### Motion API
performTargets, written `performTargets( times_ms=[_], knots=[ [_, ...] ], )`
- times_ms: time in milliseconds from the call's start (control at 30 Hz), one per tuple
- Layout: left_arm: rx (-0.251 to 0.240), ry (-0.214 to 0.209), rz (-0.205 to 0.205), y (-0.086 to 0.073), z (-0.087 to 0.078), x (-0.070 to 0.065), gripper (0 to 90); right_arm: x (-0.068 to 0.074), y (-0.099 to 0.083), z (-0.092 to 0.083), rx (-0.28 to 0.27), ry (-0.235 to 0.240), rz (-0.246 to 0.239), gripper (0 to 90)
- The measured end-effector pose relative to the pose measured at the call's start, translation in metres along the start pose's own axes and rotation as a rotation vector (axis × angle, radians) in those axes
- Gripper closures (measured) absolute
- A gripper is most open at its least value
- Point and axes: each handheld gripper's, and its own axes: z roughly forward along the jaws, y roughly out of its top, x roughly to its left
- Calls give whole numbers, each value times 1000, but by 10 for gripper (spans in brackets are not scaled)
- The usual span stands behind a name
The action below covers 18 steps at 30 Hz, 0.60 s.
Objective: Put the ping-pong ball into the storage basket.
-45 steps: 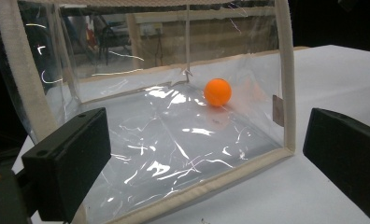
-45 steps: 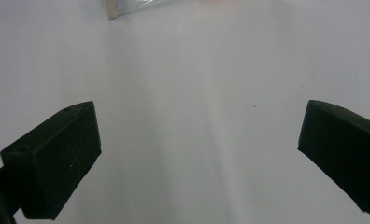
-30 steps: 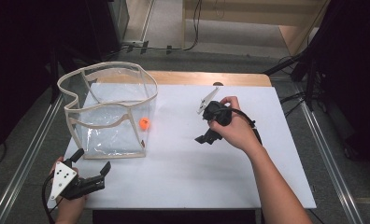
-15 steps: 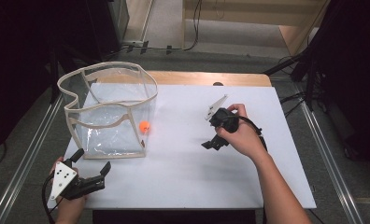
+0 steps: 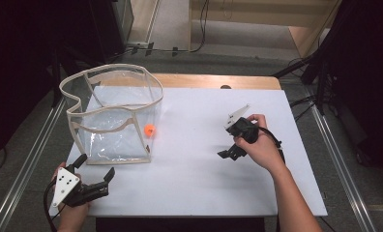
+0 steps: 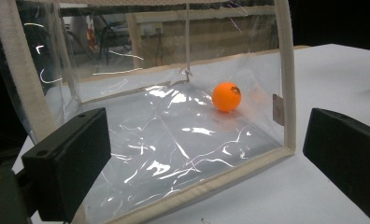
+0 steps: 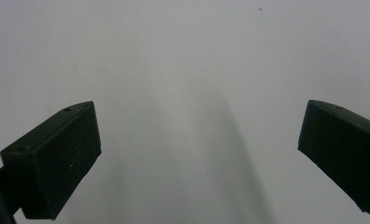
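We see the orange ball [image 5: 150,130] lying on the clear floor of the see-through bag [image 5: 113,117], close against the bag's right wall and near its front right corner seam. In the left gripper view the ball [image 6: 226,96] sits on the crinkled plastic floor just behind the cream-trimmed upright edge of the bag [image 6: 286,74], and it is the one thing we can make out inside. The bag stands open at the top, its cream rim wavy and sagging on the left, and it occupies the left rear part of the white counter [image 5: 199,183].

Our left gripper [image 5: 94,172] rests at the front left corner of the counter, just in front of the bag's lower front edge, its fingers spread wide and holding nothing. Our right gripper [image 5: 227,153] hovers over the bare middle right of the counter, well apart from the bag, tilted down toward the surface; in the right gripper view its fingers [image 7: 57,158] stand wide apart with only white counter between them.

Between the bag and the right gripper the counter lies open, as does the front strip.
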Motion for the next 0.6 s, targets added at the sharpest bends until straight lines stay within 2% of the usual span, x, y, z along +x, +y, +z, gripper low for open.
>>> performTargets(
  times_ms=[600],
  knots=[
    [0,4,1,0,0,-1,14,-4,-51,-11,-95,-30,91,0]
  ],
)
